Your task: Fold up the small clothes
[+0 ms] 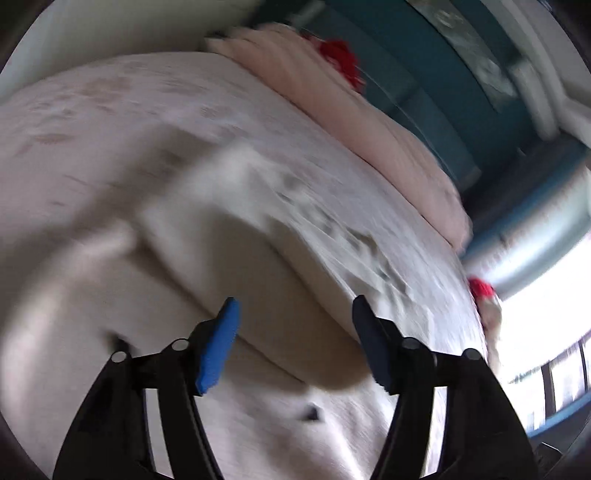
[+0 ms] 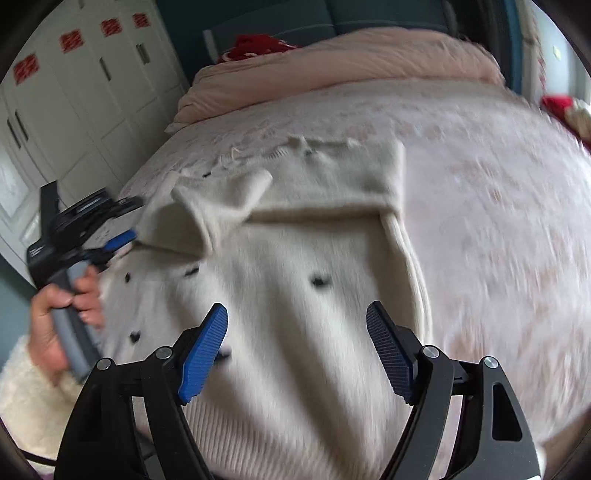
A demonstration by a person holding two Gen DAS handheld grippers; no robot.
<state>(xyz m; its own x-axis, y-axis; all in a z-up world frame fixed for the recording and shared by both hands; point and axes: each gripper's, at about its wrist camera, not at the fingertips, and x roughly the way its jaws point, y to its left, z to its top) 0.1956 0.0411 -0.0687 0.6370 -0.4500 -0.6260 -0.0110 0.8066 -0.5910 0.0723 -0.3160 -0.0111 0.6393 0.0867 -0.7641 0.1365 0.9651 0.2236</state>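
Cream cardigan flat on bed; both hand-held grippers gaping, empty; no legible writing.

Bed cover: a pale, faintly patterned bedspread stretches across the bed.
Quilt: a pink quilt lies bunched along the far end of the bed, against the headboard.
Headboard: dark teal panels rise behind the quilt.
Red item: a red cloth, possibly a cushion, sits at the quilt's left end; blur hides its shape.
Wardrobe: white doors carrying red paper decorations stand left of the bed.
Window: bright daylight floods in beside the bed.
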